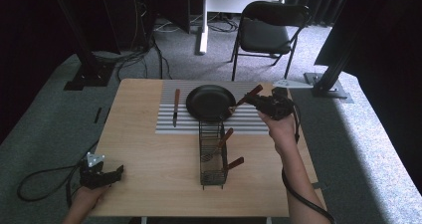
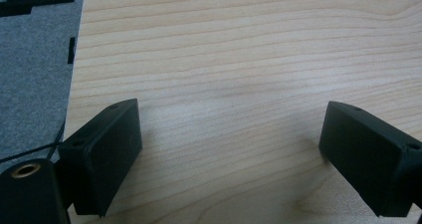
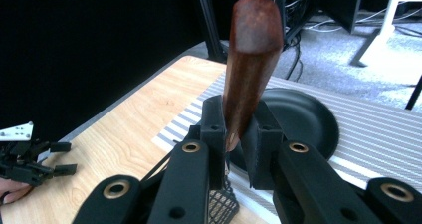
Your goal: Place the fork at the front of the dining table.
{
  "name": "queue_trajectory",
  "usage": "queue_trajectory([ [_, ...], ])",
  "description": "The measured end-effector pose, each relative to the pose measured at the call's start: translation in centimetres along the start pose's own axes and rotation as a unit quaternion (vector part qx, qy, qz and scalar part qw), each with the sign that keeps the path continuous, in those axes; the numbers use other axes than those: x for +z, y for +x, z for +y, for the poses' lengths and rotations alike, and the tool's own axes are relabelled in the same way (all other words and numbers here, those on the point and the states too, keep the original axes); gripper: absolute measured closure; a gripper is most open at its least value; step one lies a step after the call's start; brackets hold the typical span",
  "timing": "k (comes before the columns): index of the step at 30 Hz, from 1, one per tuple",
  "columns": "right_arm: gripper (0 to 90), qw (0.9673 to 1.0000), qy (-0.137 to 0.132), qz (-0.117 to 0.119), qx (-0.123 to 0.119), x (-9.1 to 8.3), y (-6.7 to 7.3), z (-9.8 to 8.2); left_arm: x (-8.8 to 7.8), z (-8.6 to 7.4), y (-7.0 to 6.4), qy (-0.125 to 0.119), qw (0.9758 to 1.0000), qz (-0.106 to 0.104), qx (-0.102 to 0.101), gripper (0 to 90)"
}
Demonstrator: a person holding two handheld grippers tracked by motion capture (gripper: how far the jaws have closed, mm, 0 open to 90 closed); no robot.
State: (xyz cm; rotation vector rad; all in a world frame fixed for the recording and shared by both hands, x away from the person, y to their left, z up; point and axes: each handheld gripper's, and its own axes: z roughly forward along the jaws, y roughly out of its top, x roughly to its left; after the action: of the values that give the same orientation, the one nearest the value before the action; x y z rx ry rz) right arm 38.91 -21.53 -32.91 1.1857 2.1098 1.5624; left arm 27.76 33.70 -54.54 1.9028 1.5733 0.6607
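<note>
My right gripper (image 1: 255, 101) hovers over the right rim of the black plate (image 1: 210, 102), shut on a utensil with a brown wooden handle (image 1: 250, 93). In the right gripper view the handle (image 3: 251, 50) rises upright between the jaws (image 3: 234, 129), its lower end hidden behind them, with the plate (image 3: 303, 119) beyond. A wire cutlery caddy (image 1: 213, 154) stands just in front of the plate and holds two more wooden-handled utensils (image 1: 226, 136). My left gripper (image 1: 117, 173) rests at the table's front left, jaws open over bare wood (image 2: 229, 149).
A wooden-handled knife (image 1: 175, 106) lies on the grey striped mat (image 1: 249, 122) left of the plate. The light wooden table (image 1: 149, 154) has bare room at left and front. A black folding chair (image 1: 266, 30) stands beyond the far edge.
</note>
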Motion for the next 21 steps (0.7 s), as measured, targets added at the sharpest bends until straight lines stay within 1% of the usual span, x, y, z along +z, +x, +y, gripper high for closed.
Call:
queue_trajectory([
  [3, 80.9, 1.0, -0.007, -0.003, 0.006, -0.6, -0.5, 0.2, 0.0, 0.0, 0.0, 0.0, 1.0, 0.0, 0.0, 9.5],
  [7, 81.0, 0.9996, -0.016, -0.019, 0.011, -1.5, -1.3, 0.3, 0.0, 0.0, 0.0, 0.0, 1.0, 0.0, 0.0, 9.5],
  [8, 80.9, 0.9995, -0.017, -0.024, 0.013, -1.7, -1.6, 0.2, 0.0, 0.0, 0.0, 0.001, 1.0, 0.0, 0.0, 9.5],
  [10, 80.9, 0.9991, -0.021, -0.027, 0.024, -2.1, -2.4, 0.0, 0.0, 0.0, 0.0, 0.001, 1.0, 0.0, 0.001, 9.5],
  [11, 80.9, 0.9988, -0.021, -0.033, 0.029, -2.3, -3.0, -0.2, 0.0, 0.0, 0.0, 0.0, 1.0, 0.0, 0.0, 9.5],
  [14, 80.9, 0.9981, -0.015, -0.043, 0.042, -2.3, -3.9, -0.9, 0.0, 0.0, 0.0, 0.0, 1.0, 0.0, -0.001, 9.5],
  [15, 80.9, 0.9981, -0.015, -0.043, 0.042, -2.3, -3.9, -0.9, 0.0, 0.0, 0.0, 0.0, 1.0, 0.0, -0.001, 9.5],
  [16, 80.9, 0.9977, -0.012, -0.049, 0.044, -2.2, -4.3, -1.2, 0.0, 0.0, 0.0, 0.0, 1.0, 0.0, 0.0, 9.5],
  [17, 80.9, 0.9968, -0.001, -0.065, 0.046, -1.9, -4.9, -1.9, 0.0, 0.0, 0.0, 0.0, 1.0, 0.0, -0.001, 9.5],
  [20, 80.9, 0.995, 0.019, -0.086, 0.046, -1.3, -5.7, -2.8, 0.0, 0.0, 0.0, 0.0, 1.0, 0.0, -0.001, 9.5],
  [21, 80.9, 0.995, 0.019, -0.086, 0.046, -1.3, -5.7, -2.8, 0.0, 0.0, 0.0, 0.0, 1.0, 0.0, -0.001, 9.5],
])
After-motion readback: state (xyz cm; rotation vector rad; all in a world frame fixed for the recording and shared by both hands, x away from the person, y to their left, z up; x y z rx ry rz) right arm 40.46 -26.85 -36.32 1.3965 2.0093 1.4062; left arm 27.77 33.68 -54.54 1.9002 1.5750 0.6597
